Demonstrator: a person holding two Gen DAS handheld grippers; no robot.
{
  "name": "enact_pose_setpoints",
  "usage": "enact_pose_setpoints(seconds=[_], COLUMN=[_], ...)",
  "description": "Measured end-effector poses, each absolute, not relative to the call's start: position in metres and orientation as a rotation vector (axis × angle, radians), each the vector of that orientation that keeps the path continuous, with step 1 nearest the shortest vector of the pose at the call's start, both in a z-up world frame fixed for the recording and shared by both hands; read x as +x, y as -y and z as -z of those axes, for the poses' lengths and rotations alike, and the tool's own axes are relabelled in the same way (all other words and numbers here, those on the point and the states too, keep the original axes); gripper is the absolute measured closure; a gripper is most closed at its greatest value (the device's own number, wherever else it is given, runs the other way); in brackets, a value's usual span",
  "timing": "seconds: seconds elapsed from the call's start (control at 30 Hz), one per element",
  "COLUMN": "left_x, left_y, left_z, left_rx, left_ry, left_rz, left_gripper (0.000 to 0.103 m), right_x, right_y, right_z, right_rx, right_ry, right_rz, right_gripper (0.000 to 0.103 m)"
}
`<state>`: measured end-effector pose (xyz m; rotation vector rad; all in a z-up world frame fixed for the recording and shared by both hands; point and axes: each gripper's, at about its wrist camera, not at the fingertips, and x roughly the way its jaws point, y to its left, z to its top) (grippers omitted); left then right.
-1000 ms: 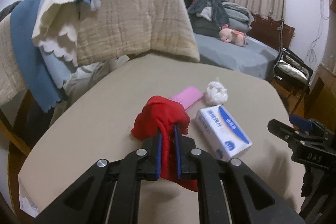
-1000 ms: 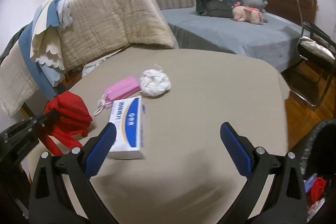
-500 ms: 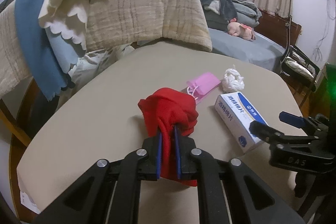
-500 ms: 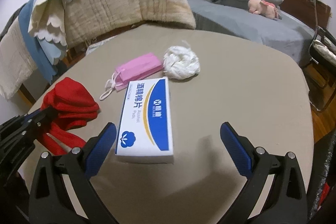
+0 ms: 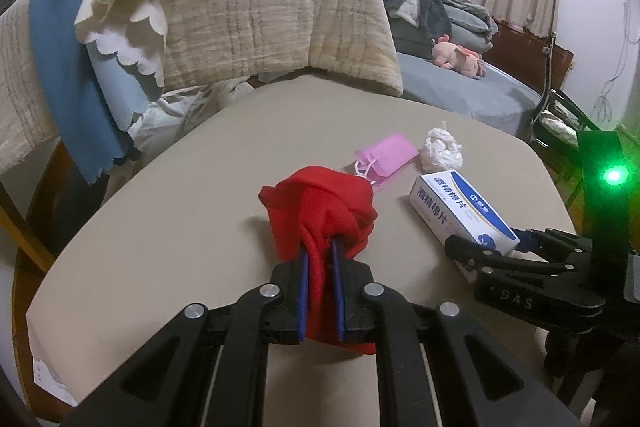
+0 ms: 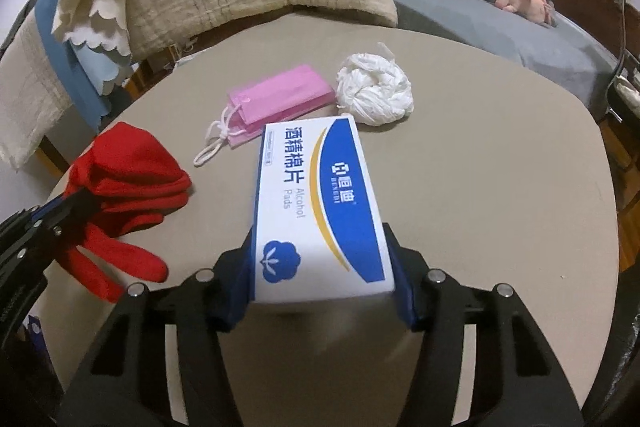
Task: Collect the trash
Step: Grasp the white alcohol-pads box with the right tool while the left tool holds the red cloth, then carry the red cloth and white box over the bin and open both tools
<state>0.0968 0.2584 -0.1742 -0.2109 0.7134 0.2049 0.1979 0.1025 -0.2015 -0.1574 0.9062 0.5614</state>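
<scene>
- My left claw (image 5: 320, 291) is pinching a red cloth (image 5: 320, 203) above the counter (image 5: 180, 227).
- My right claw (image 6: 322, 279), jaws just closing, grips the box (image 6: 320, 203) on the counter, near a pink mask (image 6: 280, 99) and white wad (image 6: 374, 89).

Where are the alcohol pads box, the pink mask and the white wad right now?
alcohol pads box (image 6: 320, 203): right wrist view, middle of its top face.
pink mask (image 6: 282, 95): right wrist view, centre of the folded body.
white wad (image 6: 374, 89): right wrist view, middle of the bundle.

red cloth's (image 5: 320, 211) lower end hidden behind left tool (image 5: 320, 291)
</scene>
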Motion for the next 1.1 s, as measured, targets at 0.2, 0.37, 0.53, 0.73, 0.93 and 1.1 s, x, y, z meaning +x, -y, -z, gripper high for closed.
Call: enact_pose_setpoints(seconds=[0.2, 0.37, 0.53, 0.73, 0.93, 1.1], left_x=[0.098, 0.099, 0.101, 0.103, 0.105, 0.109], left_y=[-0.245, -0.227, -0.203, -0.161, -0.113, -0.074], left_z=[0.158, 0.138, 0.117, 0.095, 0.079, 0.069], left_rx=[-0.197, -0.187, -0.178, -0.15, -0.123, -0.104], left_ry=[-0.684, -0.649, -0.616, -0.581, -0.557, -0.545], left_rz=[-0.176, -0.134, -0.081, 0.013, 0.12, 0.208], left_gripper=[0.093, 0.093, 0.093, 0.093, 0.093, 0.093], right_x=[0.191, 0.183, 0.174, 0.162, 0.149, 0.137], right_y=[-0.082, -0.059, -0.029, 0.014, 0.064, 0.114], right_z=[0.176, 0.149, 0.123, 0.1, 0.083, 0.077], right_rx=[-0.124, -0.11, -0.088, -0.047, -0.022, -0.002], right_ry=[-0.859, -0.812, -0.771, -0.737, -0.707, -0.693], right_rz=[-0.566, -0.567, -0.552, -0.51, -0.444, -0.36], right_gripper=[0.048, 0.048, 0.048, 0.048, 0.048, 0.048])
